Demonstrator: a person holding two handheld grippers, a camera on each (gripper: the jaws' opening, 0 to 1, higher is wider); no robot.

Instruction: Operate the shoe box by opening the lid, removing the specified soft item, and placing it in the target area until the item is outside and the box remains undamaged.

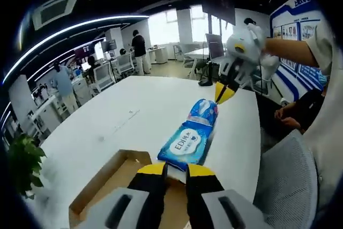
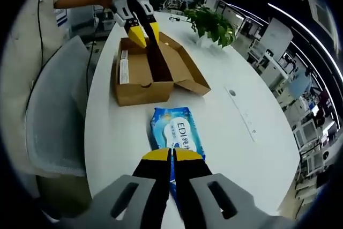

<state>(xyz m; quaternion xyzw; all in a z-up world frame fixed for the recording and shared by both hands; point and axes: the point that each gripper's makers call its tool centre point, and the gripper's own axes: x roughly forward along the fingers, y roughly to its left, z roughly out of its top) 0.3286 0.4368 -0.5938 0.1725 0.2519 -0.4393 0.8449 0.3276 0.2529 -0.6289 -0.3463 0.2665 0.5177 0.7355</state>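
While the blue wipes pack (image 2: pixel 174 132) lies flat on the white surface (image 2: pixel 225 127), outside the open shoe box (image 2: pixel 153 71), the right claw (image 2: pixel 172 156) sits at 6 o'clock in the right gripper view, its yellow-tipped jaws clenched together at the pack's near end; whether they pinch the wrapper cannot be told. The box stands just beyond the pack at 12 o'clock, lid folded out toward 2 o'clock. The left claw (image 2: pixel 143 35) hovers over the box, jaws closed on nothing. In the left gripper view, the left claw (image 1: pixel 176 170) is at 6 o'clock, with the pack (image 1: pixel 190 135) ahead.
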